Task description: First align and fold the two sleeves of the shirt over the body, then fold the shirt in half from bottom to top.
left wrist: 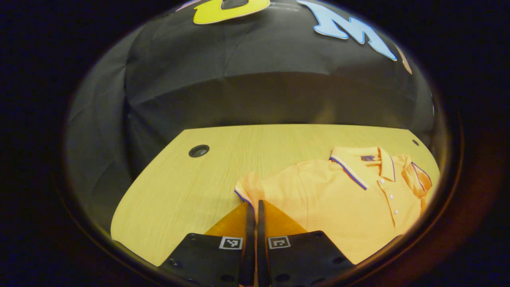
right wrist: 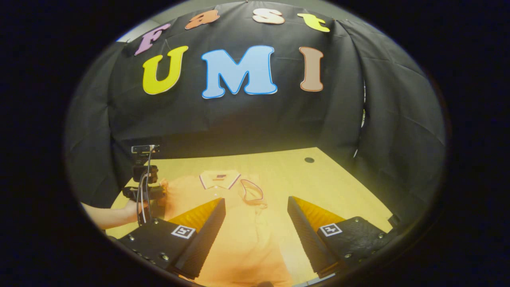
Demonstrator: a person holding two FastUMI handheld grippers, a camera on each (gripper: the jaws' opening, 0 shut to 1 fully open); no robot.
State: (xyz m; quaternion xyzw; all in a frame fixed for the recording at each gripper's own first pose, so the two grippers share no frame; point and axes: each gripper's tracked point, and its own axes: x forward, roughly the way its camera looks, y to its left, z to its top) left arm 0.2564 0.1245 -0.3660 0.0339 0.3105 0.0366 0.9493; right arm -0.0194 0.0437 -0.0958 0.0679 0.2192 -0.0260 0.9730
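Though spread flat on the wooden table (left wrist: 179, 187), shirt (left wrist: 338, 203) looks light, limp, prone to wrinkle and drag; left gripper (left wrist: 255, 217) pressed together at the left sleeve (left wrist: 249, 187), grip on cloth unclear; right sleeve (right wrist: 253, 191) already folded inward; right gripper (right wrist: 257, 223) spread apart above the body; best pinched at sleeve cuffs and hem corners.

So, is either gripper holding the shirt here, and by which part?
The left gripper is shut at the shirt's left sleeve hem. The right gripper holds nothing.
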